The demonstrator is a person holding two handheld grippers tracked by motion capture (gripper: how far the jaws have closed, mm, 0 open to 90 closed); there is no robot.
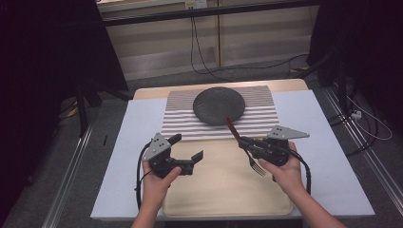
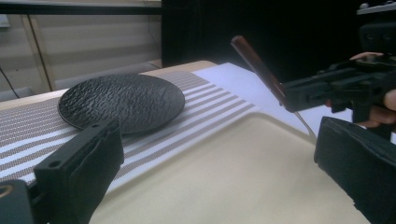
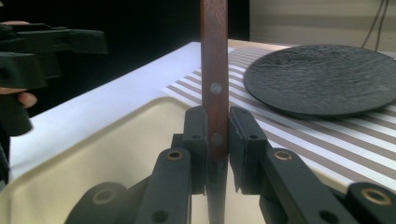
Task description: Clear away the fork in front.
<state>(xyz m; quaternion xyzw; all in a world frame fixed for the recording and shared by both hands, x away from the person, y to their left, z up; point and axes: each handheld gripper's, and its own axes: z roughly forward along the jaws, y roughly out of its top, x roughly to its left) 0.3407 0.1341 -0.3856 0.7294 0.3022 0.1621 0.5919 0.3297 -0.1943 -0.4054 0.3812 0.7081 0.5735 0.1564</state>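
Here we are at the table (image 1: pixel 328 156), a white surface with a cream mat (image 1: pixel 223 185) laid at its near side and a striped placemat (image 1: pixel 178 121) beyond it. On that striped placemat, up at twelve o'clock from the cream mat's centre, sits a dark textured plate (image 1: pixel 218 105), flat and on its own.

Over on the right, the right gripper (image 1: pixel 243 141) is clenched on a fork (image 1: pixel 254 164), and the right gripper view makes it plain: both black jaws press against the wooden handle (image 3: pixel 214 70), rivets showing, just above where the wood meets the metal. In the high view the handle points toward eleven o'clock, its tip reaching the plate's near rim, while the tines (image 1: pixel 258 168) hang out toward five o'clock above the cream mat. Whether the handle tip touches the plate, I cannot tell. The right hand (image 1: pixel 285 168) wraps the gripper body from below.

Now the left: the left gripper (image 1: pixel 186 148) hovers over the cream mat's nine o'clock edge, jaws spread wide and released, nothing between them. The left gripper view shows one jaw at each lower corner, the plate beyond at eleven o'clock, the fork slanting at two o'clock in the other tool's grip. The left hand (image 1: pixel 159 178) holds it from underneath
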